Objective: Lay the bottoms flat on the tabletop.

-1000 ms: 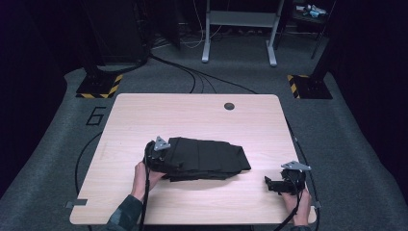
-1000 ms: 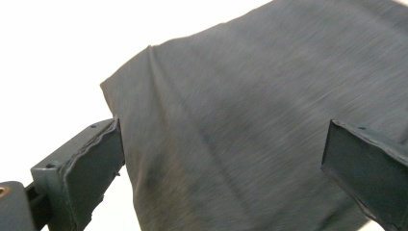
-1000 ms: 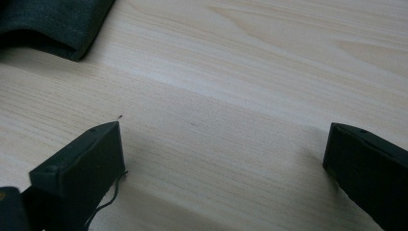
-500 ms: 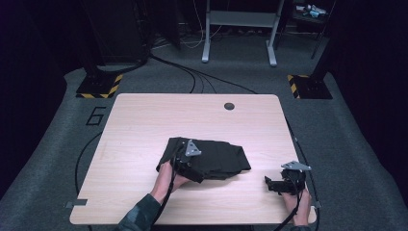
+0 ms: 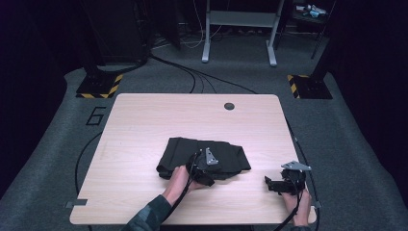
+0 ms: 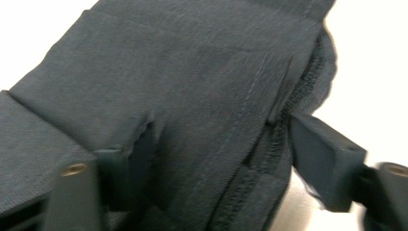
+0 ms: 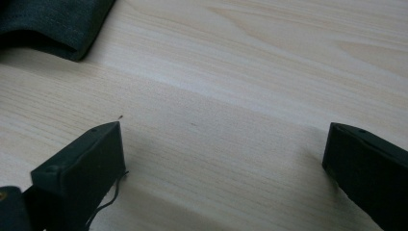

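A dark folded garment [image 5: 228, 155] lies on the wooden table [image 5: 144, 125], a little in front of its middle. My left gripper [image 5: 204, 169] rests on the garment's near left part. In the left gripper view the grey fabric [image 6: 202, 72] spreads flat between the jaws of the left gripper [image 6: 216, 159], which stand apart; a stitched hem [image 6: 269, 144] runs against the right jaw. My right gripper [image 5: 272, 185] sits low over bare wood near the table's front right corner. It is open [image 7: 223, 159] with nothing between its fingers, and a corner of the garment [image 7: 48, 24] lies at the upper left.
A round grommet hole [image 5: 229, 106] sits near the table's far edge. Cables [image 5: 192, 77] run across the grey floor behind the table. Yellow-and-black striped bases [image 5: 98, 86] stand at both far sides, beside a white frame [image 5: 238, 33].
My left gripper has swept from the garment's left edge to the right, carrying that side of the cloth over onto the rest. The right gripper has stayed put.
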Available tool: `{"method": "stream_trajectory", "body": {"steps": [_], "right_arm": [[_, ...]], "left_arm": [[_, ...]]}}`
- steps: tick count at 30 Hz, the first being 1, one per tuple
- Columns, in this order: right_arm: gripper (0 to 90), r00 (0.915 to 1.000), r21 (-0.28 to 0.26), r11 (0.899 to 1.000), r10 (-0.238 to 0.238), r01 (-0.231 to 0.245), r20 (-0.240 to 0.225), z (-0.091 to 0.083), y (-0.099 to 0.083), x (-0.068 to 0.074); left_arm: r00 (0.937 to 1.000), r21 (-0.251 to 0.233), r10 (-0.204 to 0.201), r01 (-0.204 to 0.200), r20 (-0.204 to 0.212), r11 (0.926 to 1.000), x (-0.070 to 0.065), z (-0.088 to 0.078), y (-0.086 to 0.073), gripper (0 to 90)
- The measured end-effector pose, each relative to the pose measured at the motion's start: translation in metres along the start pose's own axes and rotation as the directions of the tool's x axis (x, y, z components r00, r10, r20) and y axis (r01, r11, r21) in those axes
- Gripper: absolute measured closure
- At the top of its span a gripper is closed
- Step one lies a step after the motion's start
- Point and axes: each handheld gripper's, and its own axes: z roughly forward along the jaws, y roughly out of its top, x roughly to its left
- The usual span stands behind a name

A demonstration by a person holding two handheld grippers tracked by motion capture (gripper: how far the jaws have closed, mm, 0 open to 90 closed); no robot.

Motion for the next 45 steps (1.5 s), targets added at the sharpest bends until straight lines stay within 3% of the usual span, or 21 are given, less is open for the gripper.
{"method": "stream_trajectory", "body": {"steps": [3,8,12,19,45], "right_arm": [[0.5,1.0,-0.001,1.0,0.001,-0.001,0.001,0.0,0.0,0.0],[0.5,1.0,-0.001,1.0,0.001,-0.001,0.001,0.0,0.0,0.0],[1.2,1.0,-0.004,1.0,-0.004,0.004,0.004,0.0,0.0,-0.001],[1.2,1.0,-0.004,1.0,-0.004,0.004,0.004,0.0,0.0,-0.001],[1.2,1.0,-0.003,1.0,-0.004,0.004,0.004,0.0,0.0,-0.001]], "left_arm": [[0.9989,-0.008,0.005,-0.005,0.046,1.0,0.003,-0.002,-0.001,42.0],[0.9969,-0.031,-0.002,0.004,0.079,0.9995,0.007,-0.004,-0.001,56.7],[0.9911,-0.049,-0.037,0.043,0.128,0.9978,0.014,-0.006,-0.003,64.0],[0.9923,-0.054,-0.03,0.037,0.12,0.9979,0.015,-0.009,-0.001,72.9],[0.9978,-0.124,-0.019,0.027,0.064,0.9919,0.023,-0.031,0.01,75.3]]}}
